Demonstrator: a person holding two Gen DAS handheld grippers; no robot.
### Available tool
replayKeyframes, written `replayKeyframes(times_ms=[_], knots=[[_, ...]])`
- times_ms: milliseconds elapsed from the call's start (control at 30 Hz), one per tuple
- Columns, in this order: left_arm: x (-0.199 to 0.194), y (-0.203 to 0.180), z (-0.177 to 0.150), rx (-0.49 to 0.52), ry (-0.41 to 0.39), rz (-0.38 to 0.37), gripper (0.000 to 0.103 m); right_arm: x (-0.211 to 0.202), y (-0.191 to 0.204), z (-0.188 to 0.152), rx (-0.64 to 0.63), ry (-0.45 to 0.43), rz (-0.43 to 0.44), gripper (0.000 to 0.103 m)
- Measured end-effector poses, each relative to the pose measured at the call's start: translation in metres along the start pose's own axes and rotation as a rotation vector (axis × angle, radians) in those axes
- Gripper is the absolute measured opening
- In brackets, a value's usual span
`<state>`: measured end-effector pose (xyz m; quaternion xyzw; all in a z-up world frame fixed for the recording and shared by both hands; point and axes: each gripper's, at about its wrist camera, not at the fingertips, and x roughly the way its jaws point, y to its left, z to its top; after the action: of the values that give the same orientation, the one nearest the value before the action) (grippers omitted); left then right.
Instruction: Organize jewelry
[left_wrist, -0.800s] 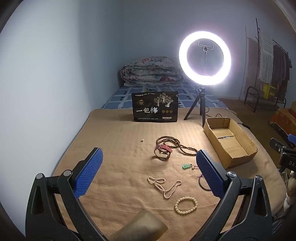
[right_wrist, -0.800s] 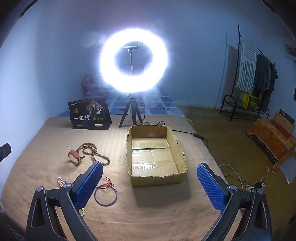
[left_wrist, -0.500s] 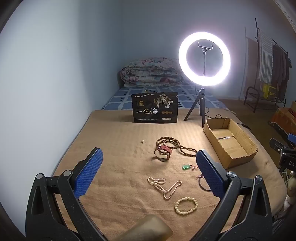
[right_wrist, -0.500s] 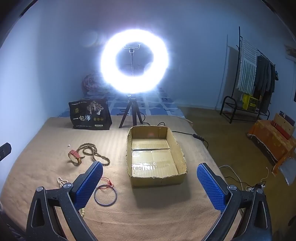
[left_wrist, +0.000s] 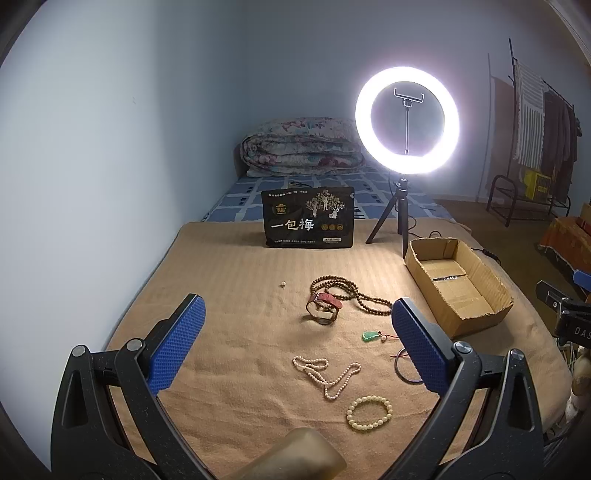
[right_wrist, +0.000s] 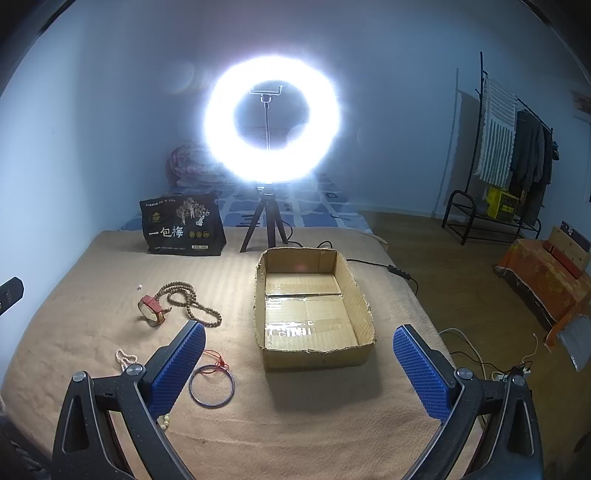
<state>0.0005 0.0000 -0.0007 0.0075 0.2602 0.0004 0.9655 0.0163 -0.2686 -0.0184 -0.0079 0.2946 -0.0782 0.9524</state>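
Jewelry lies on a tan blanket (left_wrist: 229, 280): a brown bead necklace (left_wrist: 354, 291), a red-strapped watch (left_wrist: 323, 306), a green pendant (left_wrist: 369, 335), a pearl necklace (left_wrist: 325, 373), a cream bead bracelet (left_wrist: 369, 408) and a dark thin bangle (right_wrist: 211, 386). An empty cardboard box (right_wrist: 314, 306) stands to the right. My left gripper (left_wrist: 295, 347) is open and empty above the pearl necklace. My right gripper (right_wrist: 299, 365) is open and empty in front of the box.
A lit ring light on a tripod (left_wrist: 406, 122) and a black printed bag (left_wrist: 308, 218) stand at the blanket's far edge. A folded quilt (left_wrist: 303, 147) lies behind. A clothes rack (right_wrist: 513, 155) and cables (right_wrist: 465, 354) are on the right floor.
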Motion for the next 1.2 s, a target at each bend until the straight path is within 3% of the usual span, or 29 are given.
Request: replayKeyframes(times_ms=[1200], knots=[[-0.002,-0.004,0.002,0.002,-0.003,-0.002,0.102,0.002,0.0,-0.004,-0.005,0.01,0.005,0.103]])
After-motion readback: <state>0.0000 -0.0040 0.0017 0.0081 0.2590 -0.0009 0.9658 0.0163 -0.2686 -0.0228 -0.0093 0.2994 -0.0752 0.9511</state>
